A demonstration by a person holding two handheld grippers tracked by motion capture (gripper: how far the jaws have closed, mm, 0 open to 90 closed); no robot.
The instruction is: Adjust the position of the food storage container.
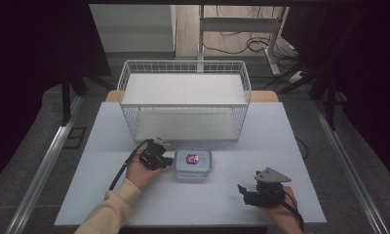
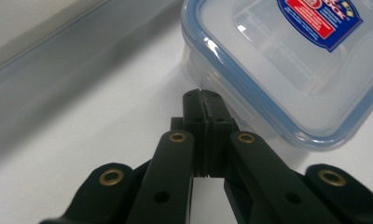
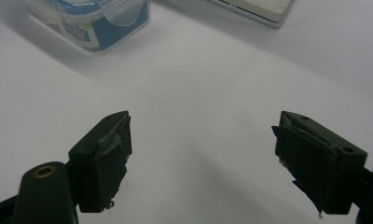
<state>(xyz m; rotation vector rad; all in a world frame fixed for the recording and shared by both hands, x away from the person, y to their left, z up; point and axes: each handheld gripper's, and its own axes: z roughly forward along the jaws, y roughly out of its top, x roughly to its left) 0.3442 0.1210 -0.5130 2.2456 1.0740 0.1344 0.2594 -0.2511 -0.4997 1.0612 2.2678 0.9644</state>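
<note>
My left gripper (image 1: 169, 161), jaws pinched together, nudges the clear blue-rimmed plastic lidded box (image 1: 193, 164); right gripper (image 1: 243, 189) waits wide beside it. Next: push basketward.

The high view looks forward and down from above the person's side, taking in the whole tabletop (image 1: 193, 195). The left gripper view sits very close, facing along its jaws at a clear lidded container (image 2: 292, 60). The right gripper view looks from farther off – all three views share that container (image 3: 89, 18) (image 1: 193, 163).
</note>
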